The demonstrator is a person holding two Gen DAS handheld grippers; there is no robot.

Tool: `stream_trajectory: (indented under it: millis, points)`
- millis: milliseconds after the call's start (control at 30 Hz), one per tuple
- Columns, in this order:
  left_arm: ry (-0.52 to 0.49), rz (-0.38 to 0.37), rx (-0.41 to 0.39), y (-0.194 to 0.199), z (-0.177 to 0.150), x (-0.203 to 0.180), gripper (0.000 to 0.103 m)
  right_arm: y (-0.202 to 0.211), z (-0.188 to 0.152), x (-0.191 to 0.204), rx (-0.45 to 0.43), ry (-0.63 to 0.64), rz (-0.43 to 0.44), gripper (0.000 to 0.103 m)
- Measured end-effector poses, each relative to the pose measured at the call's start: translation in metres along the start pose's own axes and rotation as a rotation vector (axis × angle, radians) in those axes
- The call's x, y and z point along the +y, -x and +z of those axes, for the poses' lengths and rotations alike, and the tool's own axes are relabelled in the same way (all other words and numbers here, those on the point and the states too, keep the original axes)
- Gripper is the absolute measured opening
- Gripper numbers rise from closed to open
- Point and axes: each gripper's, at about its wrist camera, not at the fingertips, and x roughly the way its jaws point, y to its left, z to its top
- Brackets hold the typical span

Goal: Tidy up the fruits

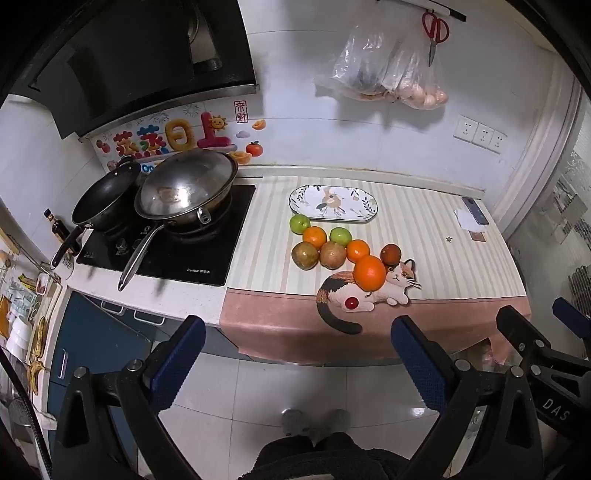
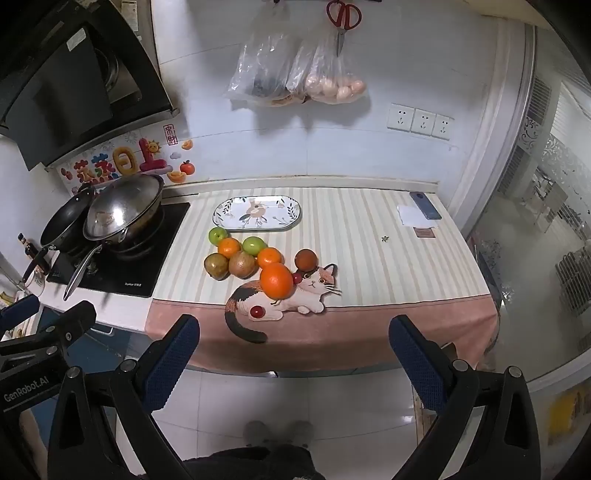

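Note:
Several fruits lie bunched on the striped counter mat: a large orange (image 1: pixel 369 273) (image 2: pixel 276 280), two smaller oranges (image 1: pixel 315 236), two green apples (image 1: pixel 299 223), two brownish pears (image 1: pixel 305 255), a dark brown fruit (image 1: pixel 390 254) (image 2: pixel 306 259) and small red cherries (image 1: pixel 351 303) (image 2: pixel 257 312). An empty oval patterned plate (image 1: pixel 333 204) (image 2: pixel 256 213) sits just behind them. My left gripper (image 1: pixel 299 350) is open and empty, held off the counter's front edge. My right gripper (image 2: pixel 293 350) is open and empty too, beside it.
A stove with a wok (image 1: pixel 186 189) and a black pan (image 1: pixel 107 197) stands left of the mat. A phone (image 2: pixel 424 210) and paper lie at the back right. Bags (image 2: pixel 295 70) and scissors (image 2: pixel 343 22) hang on the wall. Floor tiles lie below.

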Motion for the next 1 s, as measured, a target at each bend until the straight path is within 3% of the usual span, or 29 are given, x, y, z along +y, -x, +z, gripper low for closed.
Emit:
stream_trajectory:
  millis: [1000]
  points:
    - [0.011,0.017,-0.019,0.011,0.005,0.01,0.103,0.009,0.006,0.003,-0.007,-0.005,0.028,0.103]
